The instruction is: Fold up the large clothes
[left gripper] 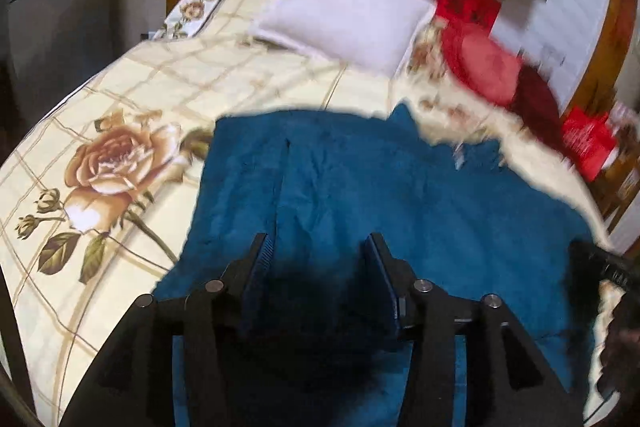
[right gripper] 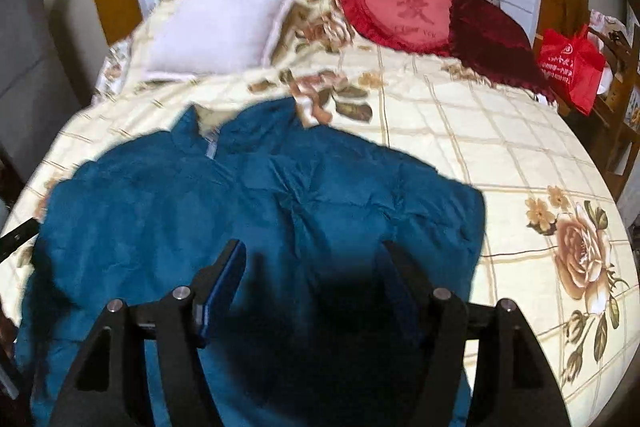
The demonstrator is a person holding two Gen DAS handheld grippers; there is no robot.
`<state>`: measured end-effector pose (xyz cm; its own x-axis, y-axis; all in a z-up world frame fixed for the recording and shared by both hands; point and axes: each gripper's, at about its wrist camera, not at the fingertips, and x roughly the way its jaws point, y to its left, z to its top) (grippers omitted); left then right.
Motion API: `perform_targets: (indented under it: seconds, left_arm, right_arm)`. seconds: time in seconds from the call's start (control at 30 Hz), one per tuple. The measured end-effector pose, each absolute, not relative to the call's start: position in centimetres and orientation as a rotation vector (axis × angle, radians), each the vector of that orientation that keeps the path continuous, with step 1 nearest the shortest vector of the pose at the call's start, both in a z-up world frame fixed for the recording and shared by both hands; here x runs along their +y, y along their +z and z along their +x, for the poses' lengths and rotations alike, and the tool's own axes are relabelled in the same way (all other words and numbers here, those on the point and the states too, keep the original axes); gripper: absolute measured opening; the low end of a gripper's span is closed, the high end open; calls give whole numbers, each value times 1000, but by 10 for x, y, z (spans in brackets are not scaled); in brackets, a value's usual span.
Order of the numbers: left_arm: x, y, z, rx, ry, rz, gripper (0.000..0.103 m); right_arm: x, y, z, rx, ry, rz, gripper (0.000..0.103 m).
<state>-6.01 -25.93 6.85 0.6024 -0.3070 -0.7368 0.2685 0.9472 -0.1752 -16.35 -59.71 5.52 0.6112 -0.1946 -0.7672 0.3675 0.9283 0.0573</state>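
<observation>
Holding both tools above the teal jacket [right gripper: 248, 203], I have each one pointing down at its fabric. My left gripper [left gripper: 318, 247] has its jaws spread apart with nothing pinched between them, only cloth lying below. My right gripper [right gripper: 312, 259] is likewise spread wide and grips nothing. The jacket lies fairly flat on the cream bedspread [right gripper: 480, 131] printed with roses, its collar pointing toward the head of the bed, and its body is puffy and creased. Beyond the collar, a white pillow [right gripper: 224, 23] rests on the bedspread. Further from the jacket on the same side, a red heart cushion [right gripper: 400, 11] touches a dark red cushion [right gripper: 492, 39]. Past the bed's edge beside that cushion hangs a red bag [right gripper: 568, 67].
</observation>
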Motion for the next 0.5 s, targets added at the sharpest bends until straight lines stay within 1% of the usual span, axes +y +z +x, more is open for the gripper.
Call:
perform_targets:
  seconds: [0.1,0.13,0.2,0.33,0.5]
  left_arm:
    - [-264,48,-54,890,-324,-16,68]
    - [-264,45,-53,879,-333,-15,70]
    - [-265,42,-54,876,-335,-2,71]
    - [-269,41,-55,881,-327,26,71]
    - [-268,41,-56,885,-333,29,71]
  right_arm:
    - [-612,27,-155,881,-366,246,73]
    - [-613,22,-155,878,-366,253,73]
    - [-614,18,-154,876,-370,245,74]
    - [-609,31,-163,898,-384,247,74]
    - [-592,61,-206,829,-316,248,74]
